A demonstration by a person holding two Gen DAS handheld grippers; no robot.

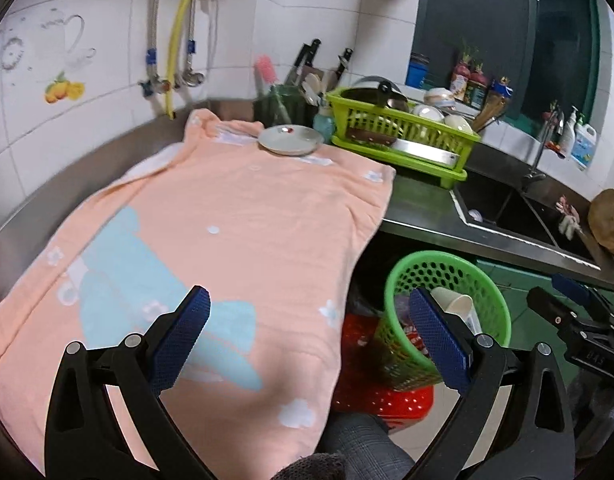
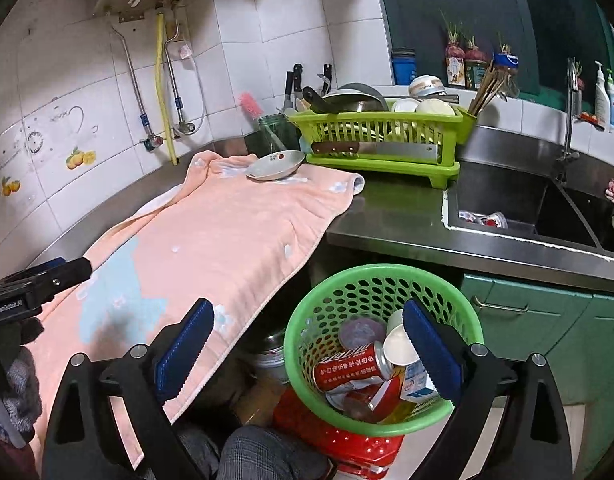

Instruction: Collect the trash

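Observation:
A green perforated trash basket (image 2: 307, 320) stands on a red stool (image 2: 347, 444) below the counter edge. Inside it lie a crushed red can (image 2: 351, 368), a white paper cup (image 2: 399, 346), a small carton (image 2: 417, 384) and a round purple item (image 2: 361, 332). My right gripper (image 2: 307, 352) hangs over the basket, open, with nothing between its blue pads. My left gripper (image 1: 311, 340) is open too, above the peach towel (image 1: 227, 240) and the basket (image 1: 495, 304), where the cup (image 1: 457, 306) shows. The other gripper's tip (image 1: 563, 304) shows at right in the left wrist view.
A white plate (image 2: 275, 164) sits on the towel's far end. Behind it stand a green dish rack (image 2: 379, 148) with a cleaver, a knife holder and a steel sink (image 2: 503, 200) holding small wrappers. Green cabinet doors (image 2: 547, 320) are under the counter. A person's knee (image 2: 267, 456) is at the bottom.

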